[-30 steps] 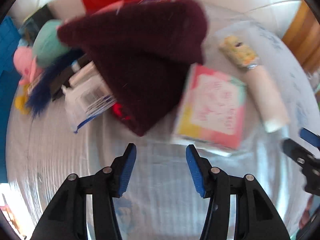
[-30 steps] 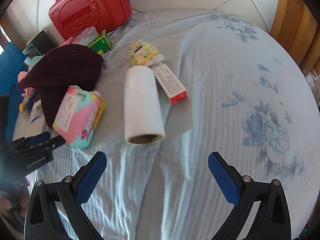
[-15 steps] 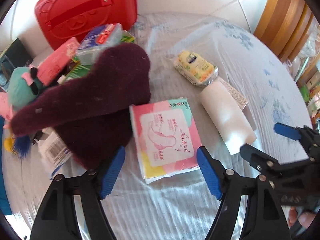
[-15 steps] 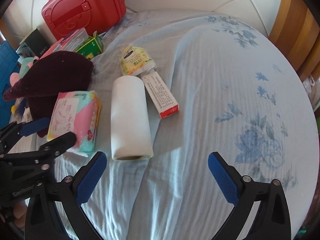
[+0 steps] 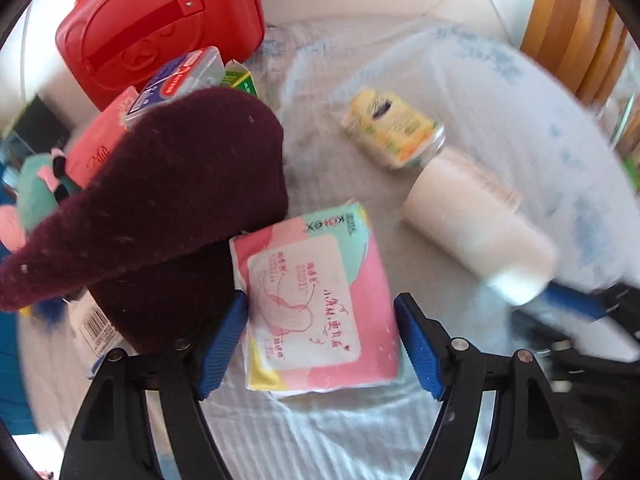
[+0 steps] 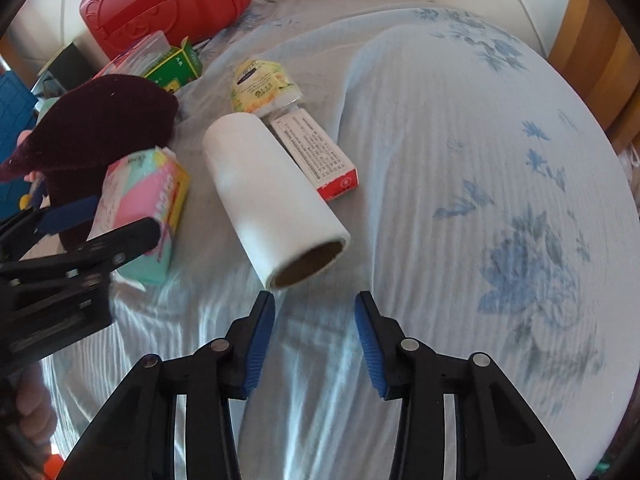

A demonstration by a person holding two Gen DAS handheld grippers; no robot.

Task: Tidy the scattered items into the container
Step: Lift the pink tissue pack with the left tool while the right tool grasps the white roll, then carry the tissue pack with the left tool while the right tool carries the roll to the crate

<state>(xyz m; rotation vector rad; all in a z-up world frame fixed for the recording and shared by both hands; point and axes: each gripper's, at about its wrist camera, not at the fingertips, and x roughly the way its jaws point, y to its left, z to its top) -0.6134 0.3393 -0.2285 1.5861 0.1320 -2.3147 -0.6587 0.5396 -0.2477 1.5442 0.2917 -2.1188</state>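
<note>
Pale blue floral bedsheet (image 6: 460, 168) is seen spread under scattered items. A pink and mint soft pack of pads (image 5: 316, 304) is framed between the parted pads of the left hand-held gripper (image 5: 320, 344), untouched, against a maroon knitted hat (image 5: 160, 200). Beside it a white paper roll (image 6: 272, 196) is laid; just short of its open end, the right hand-held gripper (image 6: 316, 336) is closing on nothing. A red plastic case (image 6: 168, 4) is stood behind.
</note>
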